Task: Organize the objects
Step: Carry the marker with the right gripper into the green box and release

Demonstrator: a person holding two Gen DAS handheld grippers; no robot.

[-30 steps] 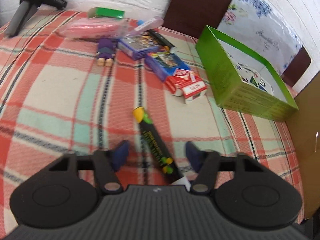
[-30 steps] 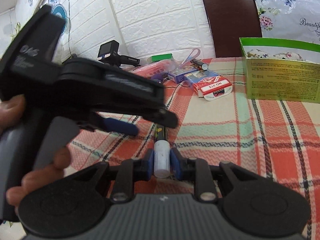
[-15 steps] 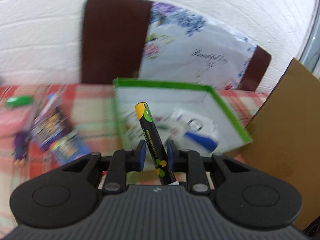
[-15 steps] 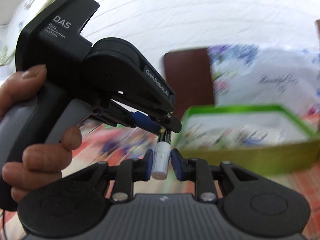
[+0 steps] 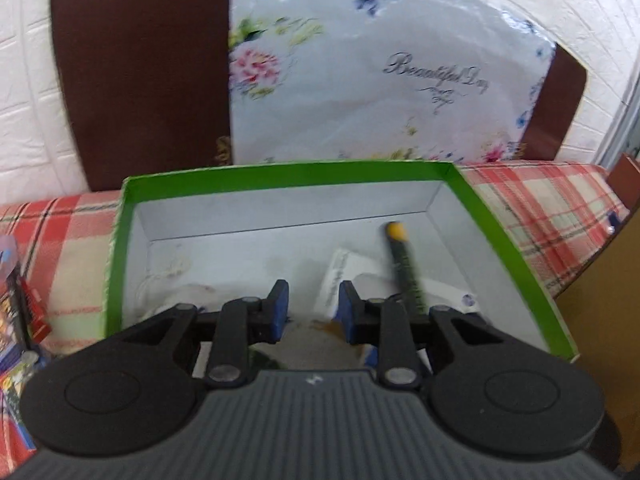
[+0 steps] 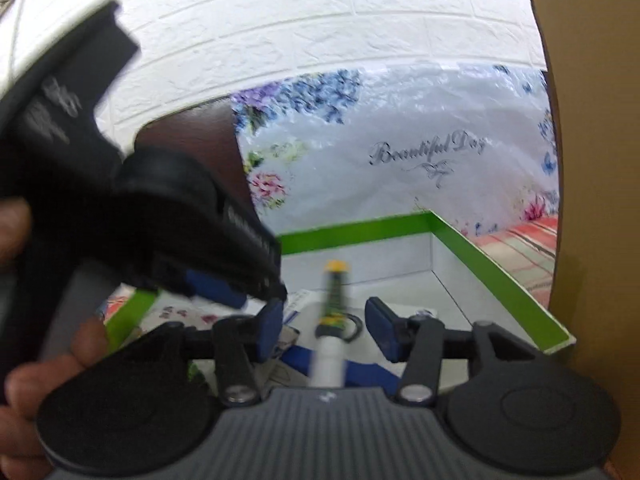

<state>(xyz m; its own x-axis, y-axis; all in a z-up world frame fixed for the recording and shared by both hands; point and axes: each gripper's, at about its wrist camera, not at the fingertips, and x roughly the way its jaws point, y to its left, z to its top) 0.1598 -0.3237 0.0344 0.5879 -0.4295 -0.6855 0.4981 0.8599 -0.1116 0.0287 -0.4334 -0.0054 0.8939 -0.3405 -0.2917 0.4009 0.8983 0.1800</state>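
Note:
A black pen with a yellow end (image 5: 404, 268) shows blurred over the white inside of the green box (image 5: 280, 174). It lies just right of my left gripper (image 5: 313, 308), whose jaws are opening with nothing between them. In the right wrist view the pen (image 6: 334, 300) and its white cap sit loose between the opening jaws of my right gripper (image 6: 326, 328), with neither pad touching it. A hand (image 6: 48, 360) holds the left gripper at the left, its blue fingers (image 6: 216, 286) over the green box (image 6: 360, 230).
White papers (image 5: 352, 276) and a blue item (image 6: 360, 372) lie in the box. Behind it stand a brown chair back (image 5: 140, 80) and a floral plastic bag (image 5: 380, 80). Brown cardboard (image 5: 600, 320) rises at the right. Small packets (image 5: 16, 300) lie left on the plaid cloth (image 5: 68, 240).
Both grippers carried the pen from the plaid cloth over to the green box. Both pairs of jaws have parted, and the pen has come loose above the box floor.

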